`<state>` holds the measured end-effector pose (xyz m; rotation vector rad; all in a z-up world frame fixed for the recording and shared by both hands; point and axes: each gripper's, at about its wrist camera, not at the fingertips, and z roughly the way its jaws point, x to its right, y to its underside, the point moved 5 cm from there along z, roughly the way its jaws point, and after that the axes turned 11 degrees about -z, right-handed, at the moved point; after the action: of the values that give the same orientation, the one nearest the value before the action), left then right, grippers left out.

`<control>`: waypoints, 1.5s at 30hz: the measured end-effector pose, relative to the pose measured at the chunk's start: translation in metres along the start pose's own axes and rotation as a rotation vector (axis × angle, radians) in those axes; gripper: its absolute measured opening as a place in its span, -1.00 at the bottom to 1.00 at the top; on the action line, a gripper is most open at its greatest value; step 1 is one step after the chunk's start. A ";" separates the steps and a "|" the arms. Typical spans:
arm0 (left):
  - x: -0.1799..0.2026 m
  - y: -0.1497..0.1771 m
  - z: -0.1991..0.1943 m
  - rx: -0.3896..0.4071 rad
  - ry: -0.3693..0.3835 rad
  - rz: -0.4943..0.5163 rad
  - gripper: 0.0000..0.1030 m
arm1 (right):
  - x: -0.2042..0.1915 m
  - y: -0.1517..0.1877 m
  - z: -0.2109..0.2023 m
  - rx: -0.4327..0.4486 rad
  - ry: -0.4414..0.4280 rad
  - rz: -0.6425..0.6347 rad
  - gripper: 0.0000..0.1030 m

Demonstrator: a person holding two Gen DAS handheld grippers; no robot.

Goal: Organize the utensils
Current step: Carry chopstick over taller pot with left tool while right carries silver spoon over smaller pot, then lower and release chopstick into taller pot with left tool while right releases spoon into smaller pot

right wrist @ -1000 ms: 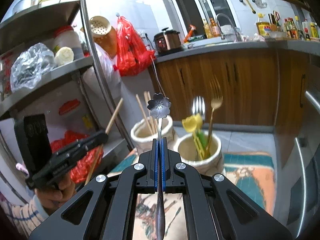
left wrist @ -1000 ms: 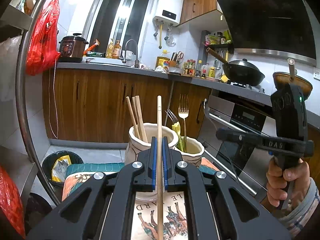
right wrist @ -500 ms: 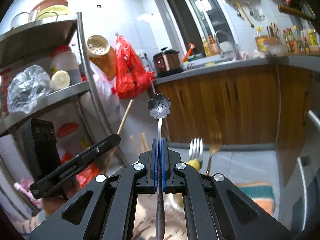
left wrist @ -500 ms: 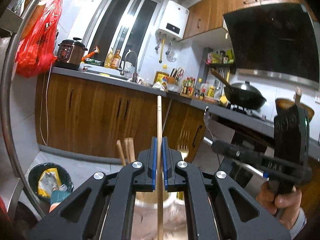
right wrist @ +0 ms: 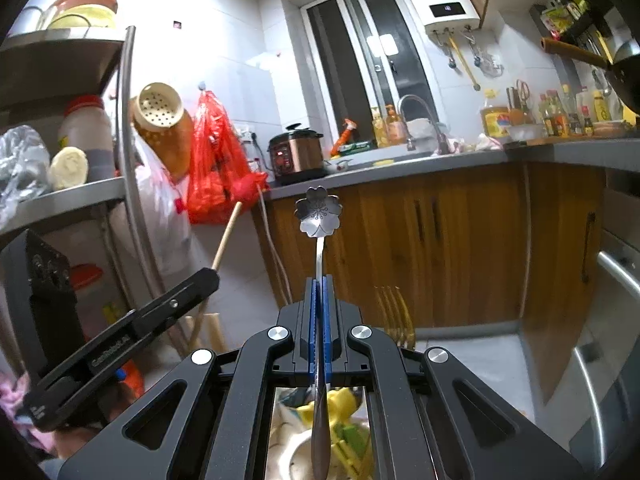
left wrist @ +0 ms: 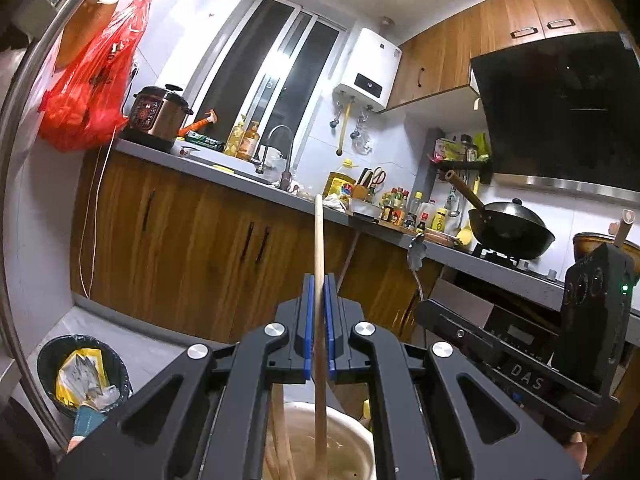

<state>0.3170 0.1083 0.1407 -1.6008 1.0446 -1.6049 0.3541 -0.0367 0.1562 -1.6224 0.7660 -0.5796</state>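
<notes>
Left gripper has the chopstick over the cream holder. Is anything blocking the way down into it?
Nothing visible blocks it. The left gripper is shut on the chopstick, whose lower end already hangs inside the mouth of the cream holder. Other chopsticks lean on the holder's left side, beside the path, not across it.

chopstick (left wrist: 318, 248) – matt pale wood | spoon (right wrist: 319, 212) – glossy metal | pot (left wrist: 352, 436) – smooth cream ceramic

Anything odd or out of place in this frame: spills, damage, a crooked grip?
Nothing stands out. The left gripper holds a chopstick upright over the cream holder; the right gripper holds a flower-head spoon upright over the other holder. No spills visible.
</notes>
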 end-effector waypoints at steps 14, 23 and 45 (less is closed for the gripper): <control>-0.001 0.024 0.001 0.006 0.051 0.005 -0.91 | 0.015 0.028 0.010 -0.038 0.011 0.014 -0.93; -0.001 0.034 -0.013 0.044 0.056 0.038 -0.91 | -0.002 0.046 0.004 -0.090 0.012 -0.056 -0.93; -0.020 0.006 -0.012 0.062 0.107 -0.156 -0.91 | 0.006 0.065 0.005 -0.112 0.022 -0.044 -0.93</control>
<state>0.3059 0.1235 0.1262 -1.6034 0.9340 -1.8260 0.3507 -0.0441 0.0916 -1.7415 0.7924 -0.5955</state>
